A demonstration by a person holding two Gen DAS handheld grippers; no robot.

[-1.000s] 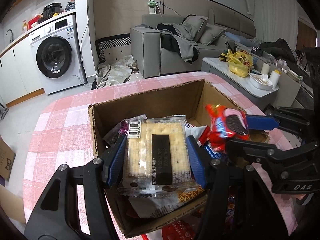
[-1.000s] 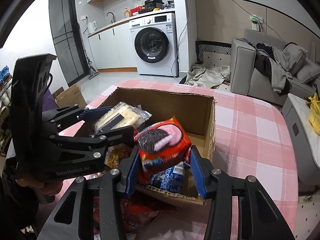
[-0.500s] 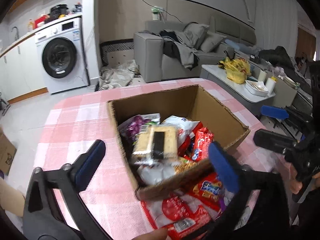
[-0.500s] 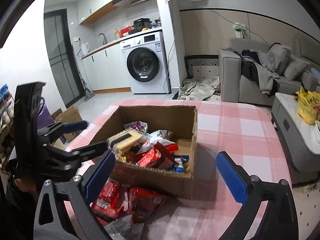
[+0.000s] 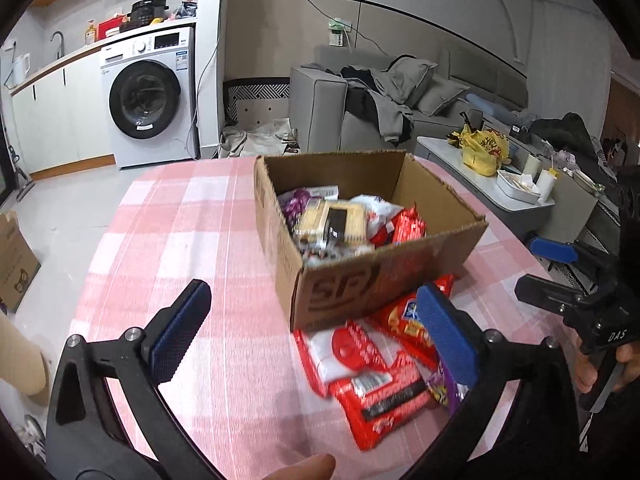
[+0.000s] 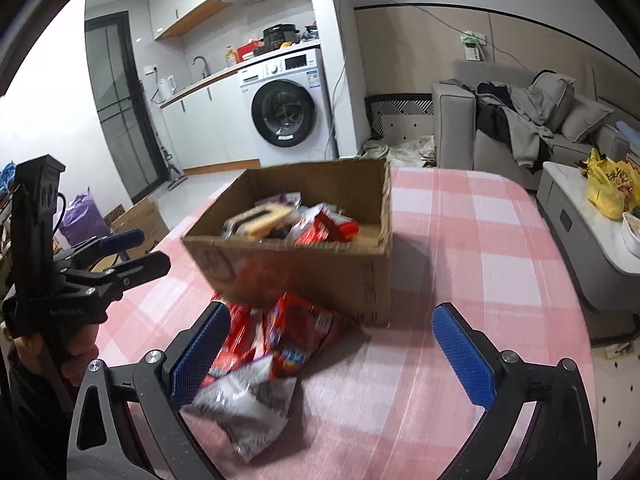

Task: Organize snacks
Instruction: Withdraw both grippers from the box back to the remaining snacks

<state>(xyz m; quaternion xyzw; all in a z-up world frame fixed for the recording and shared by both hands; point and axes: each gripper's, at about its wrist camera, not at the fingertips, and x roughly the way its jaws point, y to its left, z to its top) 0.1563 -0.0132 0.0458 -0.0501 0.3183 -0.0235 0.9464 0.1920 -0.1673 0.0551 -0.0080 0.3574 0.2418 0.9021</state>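
Left gripper (image 5: 310, 330) released, tilted down | right gripper (image 6: 330, 354) released, empty | box (image 5: 384, 280) ahead

washing machine (image 5: 146, 98) – white | grey sofa (image 5: 400, 112) | pale floor (image 5: 60, 216) – bare

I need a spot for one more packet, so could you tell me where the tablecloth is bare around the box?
Free: the pink checked tablecloth left of the cardboard box in the left wrist view, and the stretch on its other side. Crowded: the near side, where red snack packets and a silver packet lie against it.
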